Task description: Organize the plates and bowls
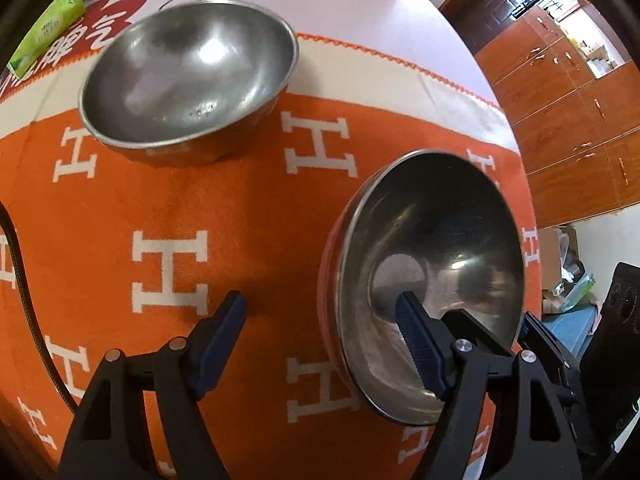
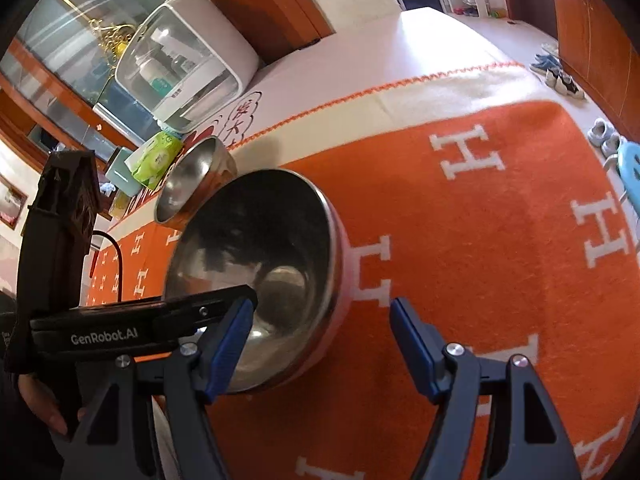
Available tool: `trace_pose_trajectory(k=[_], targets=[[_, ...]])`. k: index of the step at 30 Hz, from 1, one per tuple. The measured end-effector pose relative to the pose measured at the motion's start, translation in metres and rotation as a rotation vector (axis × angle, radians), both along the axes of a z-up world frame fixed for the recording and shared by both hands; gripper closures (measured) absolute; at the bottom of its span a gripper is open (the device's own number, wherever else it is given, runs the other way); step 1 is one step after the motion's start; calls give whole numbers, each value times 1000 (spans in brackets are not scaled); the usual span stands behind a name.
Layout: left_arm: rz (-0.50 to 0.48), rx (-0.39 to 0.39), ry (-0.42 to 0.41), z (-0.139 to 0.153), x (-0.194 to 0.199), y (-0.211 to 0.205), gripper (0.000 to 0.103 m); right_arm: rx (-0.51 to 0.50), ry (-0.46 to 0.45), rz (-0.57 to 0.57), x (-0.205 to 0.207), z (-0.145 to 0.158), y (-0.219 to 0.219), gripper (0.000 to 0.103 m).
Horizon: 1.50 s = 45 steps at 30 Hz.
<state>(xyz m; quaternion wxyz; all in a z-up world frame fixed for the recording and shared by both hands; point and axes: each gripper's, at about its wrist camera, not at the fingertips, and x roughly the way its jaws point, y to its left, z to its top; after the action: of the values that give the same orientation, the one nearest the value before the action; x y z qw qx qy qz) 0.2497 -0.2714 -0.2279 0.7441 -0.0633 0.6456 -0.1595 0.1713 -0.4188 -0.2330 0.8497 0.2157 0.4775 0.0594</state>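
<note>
- Step in hand, by my reading: approach to the nearer round stainless-steel bowl (image 1: 432,280), both grippers closing in on it from opposite sides; nothing lifted yet.
- Left gripper (image 1: 320,328): jaws spread wide, nothing between the pads. Its right finger hangs over the near bowl's hollow, its left finger over bare orange blanket with white H letters (image 1: 240,200); the bowl's rim falls in the gap between them.
- Right gripper (image 2: 322,332): jaws likewise spread, empty. Its left finger sits over the bowl's inside, its right finger outside over the blanket, so the rim again lies between the fingers. Contact cannot be told.
- Second steel bowl (image 1: 188,88) stands upright further out, ahead and left of the left gripper, well apart from the near bowl; a green tissue pack (image 1: 48,28) lies beyond it.
- Next move, as a judgement: one gripper settles lower so a pad stands on each side of the wall, then pinches the rim. Steel is slick and thin; a shallow bite could slip.
- Likely aim after that: nest one bowl in the other.
</note>
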Motion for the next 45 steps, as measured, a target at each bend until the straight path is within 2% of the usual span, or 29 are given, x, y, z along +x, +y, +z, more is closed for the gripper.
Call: trace_pose_trajectory(k=[5, 8, 10, 12, 14, 18, 21, 22, 27, 31, 38, 45], targets=[[-5, 14, -34, 1, -2, -7, 31, 24, -37, -10, 0, -1, -3, 34], [6, 25, -50, 0, 0, -14, 32, 16, -46, -20, 2, -2, -6, 42], [14, 43, -65, 1, -2, -15, 35, 17, -51, -36, 3, -3, -8, 52], [13, 57, -75, 1, -3, -17, 43, 31, -58, -44, 3, -4, -11, 53], [14, 32, -70, 1, -1, -16, 48, 33, -60, -45, 4, -5, -11, 53], [15, 25, -74, 2, 0, -17, 51, 35, -59, -43, 3, -5, -11, 55], [22, -24, -53, 2, -1, -15, 63, 64, -50, -36, 2, -6, -11, 60], [31, -50, -35, 0, -2, -14, 64, 71, -46, -38, 2, -6, -10, 62], [28, -69, -11, -1, -7, -15, 68, 70, -35, -42, -2, -4, -6, 70], [20, -84, 4, 1, -12, -16, 76, 63, -28, -43, -8, -2, -4, 74], [-17, -68, 27, 5, -19, -23, 77, 45, -4, -52, -22, 1, -5, 76], [-52, -24, 43, 10, -33, -34, 77, 14, 14, -57, -42, 6, -3, 85]])
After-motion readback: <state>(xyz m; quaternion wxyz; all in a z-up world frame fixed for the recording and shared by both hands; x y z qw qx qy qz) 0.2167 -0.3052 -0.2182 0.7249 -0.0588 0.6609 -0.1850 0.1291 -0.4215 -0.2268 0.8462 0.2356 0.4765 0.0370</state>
